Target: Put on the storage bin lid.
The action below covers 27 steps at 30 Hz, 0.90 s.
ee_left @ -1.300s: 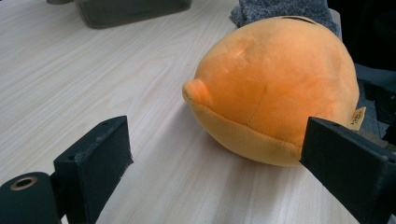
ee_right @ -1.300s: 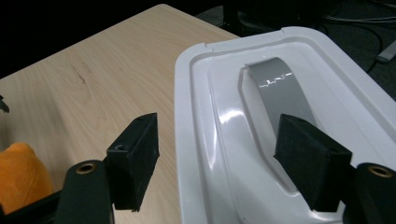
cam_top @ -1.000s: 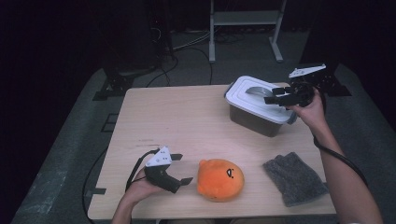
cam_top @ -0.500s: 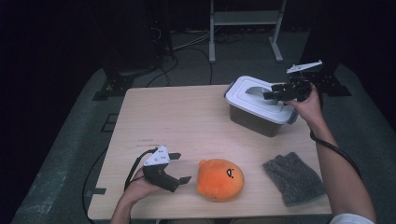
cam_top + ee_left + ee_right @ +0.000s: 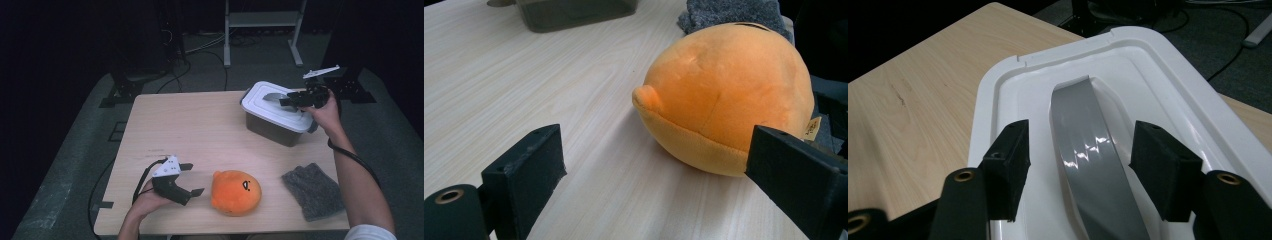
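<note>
A white lid [image 5: 270, 109] with a grey strap handle [image 5: 1087, 135] covers a dark bin [image 5: 272, 132] at the table's far right. My right gripper [image 5: 284, 101] reaches over the lid from the right. Its jaws have just been closing and now stand either side of the handle [image 5: 272, 97] with a gap at each pad, so the right gripper [image 5: 1080, 155] is open. An orange plush toy [image 5: 236, 192] lies near the front edge. My left gripper [image 5: 196, 178] rests on the table just left of it. The left gripper [image 5: 659, 160] is open, and the plush [image 5: 729, 100] sits just beyond its jaws.
A grey cloth [image 5: 314, 190] lies at the front right of the wooden table [image 5: 200, 125], right of the plush. In the left gripper view the cloth [image 5: 729, 12] lies behind the plush. A metal stand [image 5: 262, 20] and cables are on the floor behind the table.
My right gripper has moved left and slightly down over the lid, and its jaws have narrowed around the handle. The left gripper and plush have stayed put.
</note>
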Available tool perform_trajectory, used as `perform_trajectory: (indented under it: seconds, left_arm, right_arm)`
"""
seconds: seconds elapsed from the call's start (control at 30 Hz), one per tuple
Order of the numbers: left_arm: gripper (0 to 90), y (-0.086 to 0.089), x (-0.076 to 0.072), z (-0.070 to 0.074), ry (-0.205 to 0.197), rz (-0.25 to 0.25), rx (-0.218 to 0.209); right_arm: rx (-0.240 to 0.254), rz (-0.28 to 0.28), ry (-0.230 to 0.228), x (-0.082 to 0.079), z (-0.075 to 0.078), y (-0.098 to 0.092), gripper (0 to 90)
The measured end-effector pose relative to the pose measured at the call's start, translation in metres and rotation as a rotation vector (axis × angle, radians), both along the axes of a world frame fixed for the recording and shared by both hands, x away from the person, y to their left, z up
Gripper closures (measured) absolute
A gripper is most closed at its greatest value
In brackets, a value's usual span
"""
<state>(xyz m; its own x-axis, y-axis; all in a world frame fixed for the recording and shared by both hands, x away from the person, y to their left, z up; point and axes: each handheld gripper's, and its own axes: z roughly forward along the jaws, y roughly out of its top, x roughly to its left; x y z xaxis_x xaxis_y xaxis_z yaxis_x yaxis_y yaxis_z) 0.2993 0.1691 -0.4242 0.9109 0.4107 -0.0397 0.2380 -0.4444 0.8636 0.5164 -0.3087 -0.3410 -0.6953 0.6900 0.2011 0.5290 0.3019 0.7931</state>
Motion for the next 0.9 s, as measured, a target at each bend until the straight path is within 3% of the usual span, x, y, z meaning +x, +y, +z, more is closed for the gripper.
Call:
perform_trajectory:
  seconds: [0.4,0.9]
  left_arm:
    - [7.9,0.0,0.0,-0.001,0.009,0.0,0.003]
    - [7.9,-0.001,0.001,-0.002,0.016,-0.009,0.006]
  right_arm:
    - [-0.006,0.0,0.007,0.003,0.0,0.006,54.0]
    - [-0.001,0.028,0.007,0.003,-0.002,0.011,61.2]
